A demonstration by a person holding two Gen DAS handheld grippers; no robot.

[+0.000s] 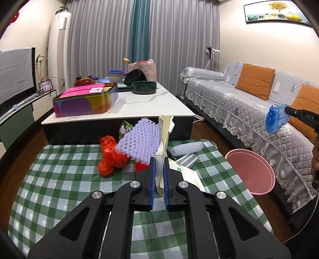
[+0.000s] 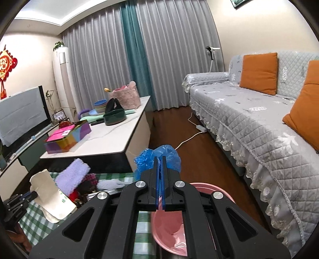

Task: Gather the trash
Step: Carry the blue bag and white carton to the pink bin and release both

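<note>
Home living rm. Sofa (image 2: 259, 119) w/ quilted grey cover & lace trim, orange cushions (image 2: 259, 72) on it. Floor-length grey curtains (image 2: 103, 65) w/ teal panel across the back wall. Flat-screen TV (image 2: 22, 117) on a low cabinet at left, tall standing AC unit (image 2: 61, 79) in the corner, plant on top. Marble-look coffee tabletop (image 2: 111, 139) carries bowls, a colourful tin, a pink basket. Framed picture (image 1: 277, 12) on wall, red Chinese knot ornament (image 2: 6, 63), wood floor (image 2: 199, 157).
</note>
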